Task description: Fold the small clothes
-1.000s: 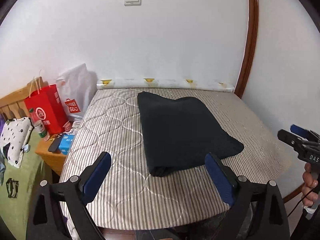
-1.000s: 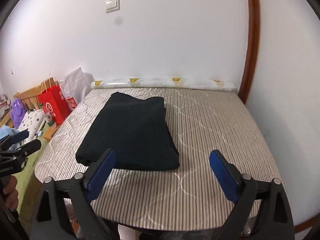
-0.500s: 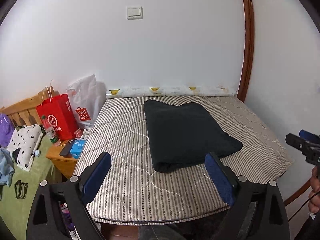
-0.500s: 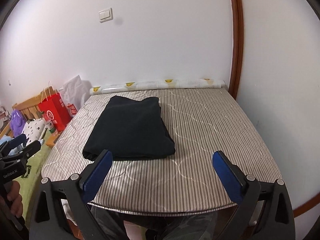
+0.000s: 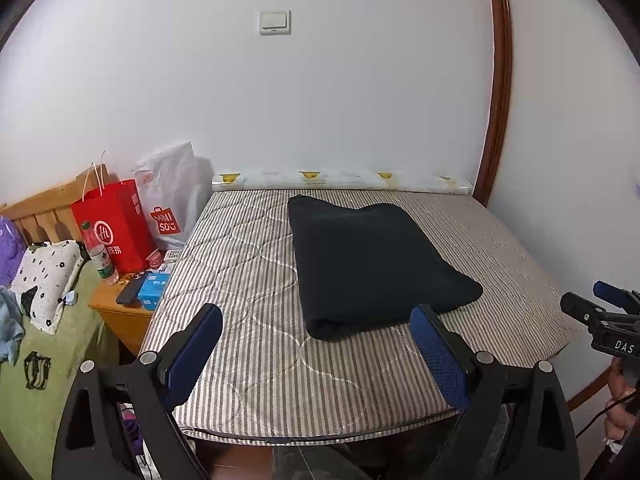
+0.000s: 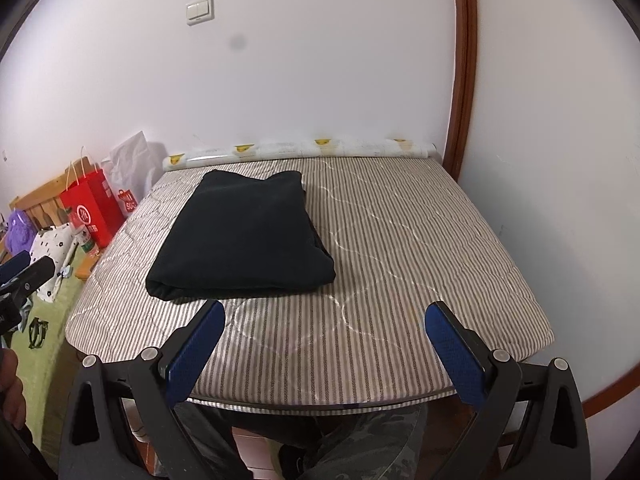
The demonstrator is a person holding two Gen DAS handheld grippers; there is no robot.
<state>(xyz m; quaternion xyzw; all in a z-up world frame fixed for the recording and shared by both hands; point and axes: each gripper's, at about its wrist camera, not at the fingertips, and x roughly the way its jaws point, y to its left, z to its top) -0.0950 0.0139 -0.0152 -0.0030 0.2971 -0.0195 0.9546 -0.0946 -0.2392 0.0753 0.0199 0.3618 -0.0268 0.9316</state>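
Now both grippers have pulled back and away from the bed, so more of the striped mattress point(image 5: 248, 280) shows than a moment ago, front edge and all. The dark cloth point(image 5: 368, 264) has not moved or changed shape in that time. It lies flat in a neat folded block. That makes me think the folding of this piece is done, and the hands are backing off to finish or to fetch another one.

The left gripper point(image 5: 316, 344) is wide open and holds nothing. The right gripper point(image 6: 326, 348) is wide open too, and it is empty as well. Neither one touches the cloth.

The cloth sits on the middle of the mattress, a bit toward the left edge, with its far end near the back edge by the wall. Its thick rolled fold faces the front edge. From the left gripper the cloth lies straight ahead, a little to the right. From the right gripper it lies ahead and to the left. Both grippers hang out past the front edge of the mattress, apart from the cloth.
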